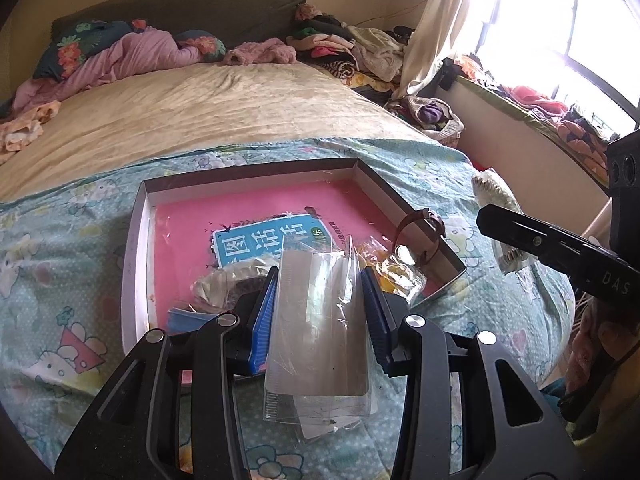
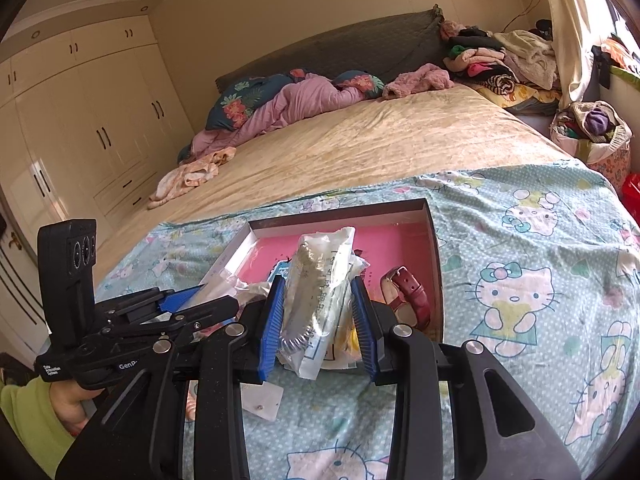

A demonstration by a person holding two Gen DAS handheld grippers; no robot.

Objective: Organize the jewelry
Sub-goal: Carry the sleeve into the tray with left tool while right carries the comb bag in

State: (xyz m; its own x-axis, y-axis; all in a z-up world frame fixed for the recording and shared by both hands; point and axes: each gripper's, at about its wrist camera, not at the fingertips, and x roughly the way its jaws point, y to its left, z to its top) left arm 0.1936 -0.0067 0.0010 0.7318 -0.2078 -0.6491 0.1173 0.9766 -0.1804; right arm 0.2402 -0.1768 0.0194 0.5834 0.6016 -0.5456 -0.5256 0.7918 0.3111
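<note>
A shallow box with a pink bottom lies on the Hello Kitty sheet; it also shows in the right wrist view. My left gripper is shut on an empty-looking clear plastic bag over the box's near edge. My right gripper is shut on a clear bag holding a beaded bracelet, held above the box. A red-strapped watch leans against the box's right wall, also in the left wrist view. Bagged jewelry lies in the box: a bracelet bag and a yellow-item bag.
A small clear bag with an earring lies on the sheet in front of the box. Piles of clothes and a pink blanket cover the bed's far end. A full basket stands at the right.
</note>
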